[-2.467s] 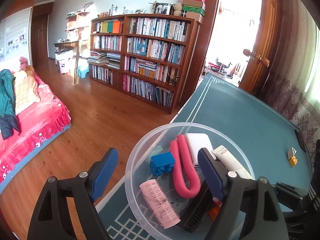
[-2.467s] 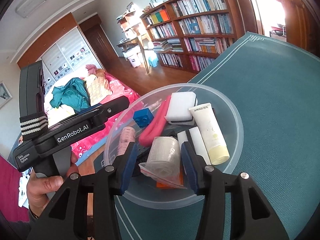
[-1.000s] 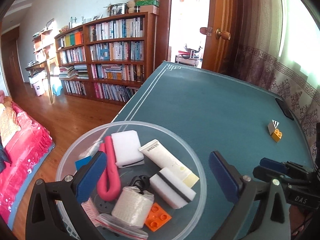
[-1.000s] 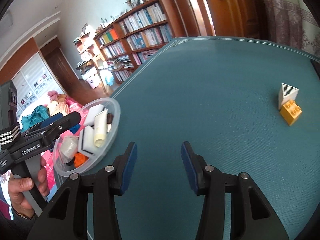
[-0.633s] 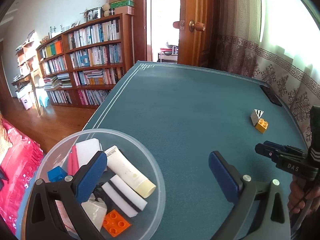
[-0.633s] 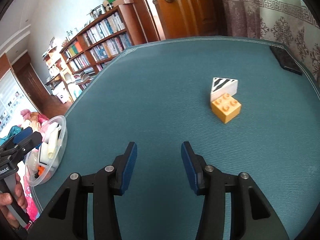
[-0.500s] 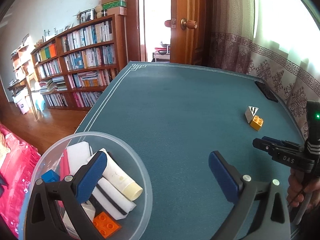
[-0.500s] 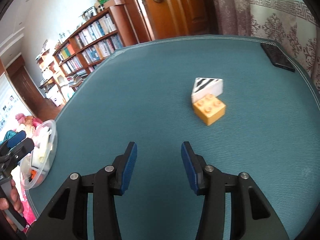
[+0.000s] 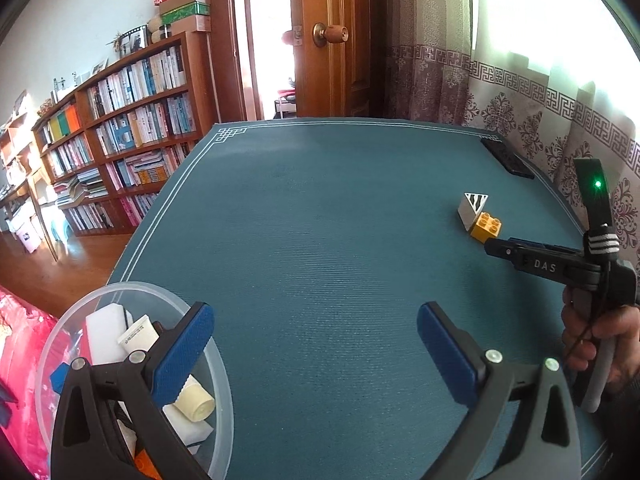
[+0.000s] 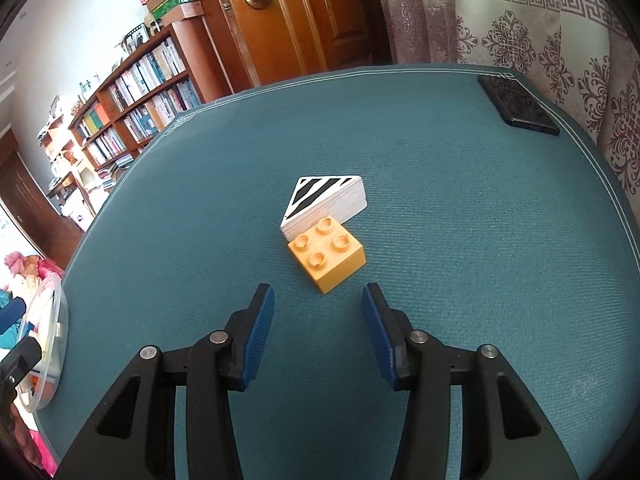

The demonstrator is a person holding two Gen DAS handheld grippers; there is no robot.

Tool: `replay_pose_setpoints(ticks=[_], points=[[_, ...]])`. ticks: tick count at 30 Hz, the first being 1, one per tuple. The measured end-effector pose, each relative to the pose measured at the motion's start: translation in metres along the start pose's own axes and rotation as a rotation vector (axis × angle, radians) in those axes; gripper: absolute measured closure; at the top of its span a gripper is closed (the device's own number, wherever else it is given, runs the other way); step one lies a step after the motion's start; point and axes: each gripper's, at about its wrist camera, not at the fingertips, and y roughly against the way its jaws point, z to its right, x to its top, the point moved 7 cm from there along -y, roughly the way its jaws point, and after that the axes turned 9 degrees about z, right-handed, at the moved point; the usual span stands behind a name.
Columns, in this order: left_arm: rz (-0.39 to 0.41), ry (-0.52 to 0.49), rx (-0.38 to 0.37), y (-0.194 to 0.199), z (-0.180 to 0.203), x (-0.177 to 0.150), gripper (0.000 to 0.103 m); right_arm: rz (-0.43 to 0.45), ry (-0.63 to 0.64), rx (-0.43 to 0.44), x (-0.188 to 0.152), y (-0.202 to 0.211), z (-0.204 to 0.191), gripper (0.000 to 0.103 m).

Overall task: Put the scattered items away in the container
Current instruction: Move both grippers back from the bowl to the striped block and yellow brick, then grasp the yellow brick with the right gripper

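Observation:
A yellow toy brick (image 10: 328,256) lies on the teal table mat, touching a white wedge with black stripes (image 10: 326,200) just behind it. My right gripper (image 10: 318,312) is open and empty, a short way in front of the brick. In the left wrist view the brick (image 9: 486,226) and the wedge (image 9: 472,206) show at the far right, with the right gripper's fingers (image 9: 500,249) just short of them. The clear plastic bowl (image 9: 218,364) holds a white tube, sponges and other items at the near left edge. My left gripper (image 9: 316,340) is open and empty beside the bowl.
A black phone (image 10: 518,106) lies at the far right corner of the mat (image 10: 460,184). A hand (image 9: 600,336) holds the right gripper's handle. Bookshelves, a wooden door and a curtain stand beyond the table; the bowl (image 10: 52,340) sits at the mat's left edge.
My right gripper has dropped a wrapped roll into the bowl and travelled across the mat to the yellow brick. The left gripper has swung right, away from the bowl.

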Motion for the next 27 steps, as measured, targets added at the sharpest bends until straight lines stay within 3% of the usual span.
replay_pose_setpoints(ticks=[24,27], points=[[-0.041,-0.036,-0.029,-0.022,0.026,0.0,0.001,0.027,0.057,-0.026,0.014,-0.021,-0.006,0.054],[-0.04,-0.041,-0.032,-0.024,0.028,0.001,0.001,0.03,0.059,-0.04,0.014,-0.021,-0.006,0.059]])
